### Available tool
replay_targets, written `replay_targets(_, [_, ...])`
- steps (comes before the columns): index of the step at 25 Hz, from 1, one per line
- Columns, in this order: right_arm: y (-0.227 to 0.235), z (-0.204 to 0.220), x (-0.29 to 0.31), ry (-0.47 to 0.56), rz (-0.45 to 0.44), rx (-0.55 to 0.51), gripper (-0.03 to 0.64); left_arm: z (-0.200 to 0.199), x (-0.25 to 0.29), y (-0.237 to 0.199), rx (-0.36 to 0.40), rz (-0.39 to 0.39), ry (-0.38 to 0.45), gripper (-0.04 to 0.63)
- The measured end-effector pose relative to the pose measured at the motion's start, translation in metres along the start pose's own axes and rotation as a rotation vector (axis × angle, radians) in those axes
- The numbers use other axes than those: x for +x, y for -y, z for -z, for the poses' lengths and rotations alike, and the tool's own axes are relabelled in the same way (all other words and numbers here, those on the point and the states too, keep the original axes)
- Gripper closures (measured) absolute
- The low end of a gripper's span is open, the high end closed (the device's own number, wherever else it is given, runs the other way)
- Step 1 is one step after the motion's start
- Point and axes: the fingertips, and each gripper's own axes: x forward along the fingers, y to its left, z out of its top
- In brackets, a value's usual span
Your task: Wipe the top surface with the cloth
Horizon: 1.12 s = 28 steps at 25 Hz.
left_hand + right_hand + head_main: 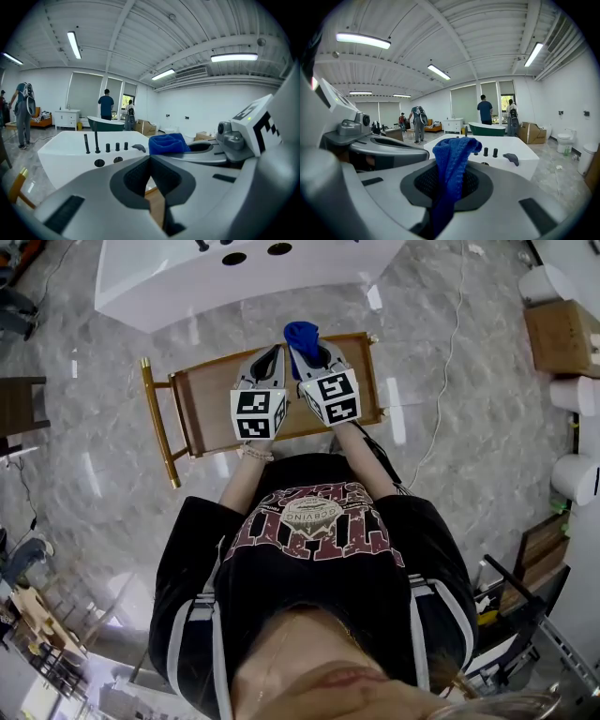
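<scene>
While the right hand-held gripper (306,352) is clenched on a blue cloth (452,161), which sticks out past its jaws, the left hand-held gripper (265,357) just beside it has its jaws pressed together on nothing. Both hang above a wooden bench (208,401); a white bathtub (178,277) stands beyond.

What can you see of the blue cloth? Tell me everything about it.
The blue cloth looks like a knitted, textured fabric in deep blue, bunched into a narrow fold. The right gripper is shut on it. Its jaws pinch the lower part, and the rounded upper end sticks out past them. Nothing else visibly touches it.
</scene>
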Motion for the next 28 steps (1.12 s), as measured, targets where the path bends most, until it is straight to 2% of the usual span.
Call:
replay_targets(6, [-0.005, -0.03, -0.005, 0.062, -0.011, -0.008, 0.561, -0.027, -0.011, 0.0, 0.001, -0.007, 0.061, 0.548])
replay_targets(12, [-0.01, -0.059, -0.007, 0.125, -0.016, -0.015, 0.561, -0.055, -0.019, -0.003, 0.056, -0.021, 0.117, 0.549])
replay_targets(28, [-0.015, -0.13, -0.034, 0.263, 0.0, -0.087, 0.561, -0.131, -0.053, 0.008, 0.134, -0.037, 0.29, 0.549])
